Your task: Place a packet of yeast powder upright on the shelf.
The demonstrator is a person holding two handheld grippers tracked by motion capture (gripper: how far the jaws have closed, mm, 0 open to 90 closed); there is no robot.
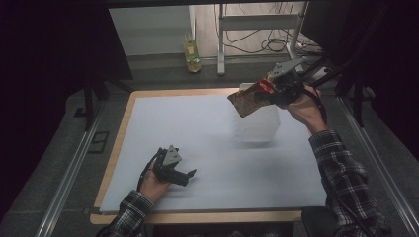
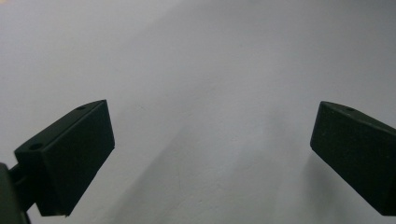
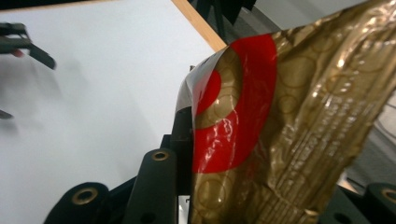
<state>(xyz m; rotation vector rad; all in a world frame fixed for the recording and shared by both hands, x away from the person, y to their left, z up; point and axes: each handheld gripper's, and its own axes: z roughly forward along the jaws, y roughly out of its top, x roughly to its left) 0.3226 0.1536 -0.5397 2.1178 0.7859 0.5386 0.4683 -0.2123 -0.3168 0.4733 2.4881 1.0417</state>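
Right gripper (image 1: 276, 89) upper right of frame, clamped on gold-and-red foil packet (image 1: 249, 98), held raised above clear container (image 1: 257, 126). Left gripper (image 1: 185, 175) lower left, jaws wide, empty, on white sheet (image 1: 197, 128).

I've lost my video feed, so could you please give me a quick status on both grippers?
Right gripper shut on gold snack bag, raised above clear container. Left gripper open, resting on white table cover. Nothing in the way.
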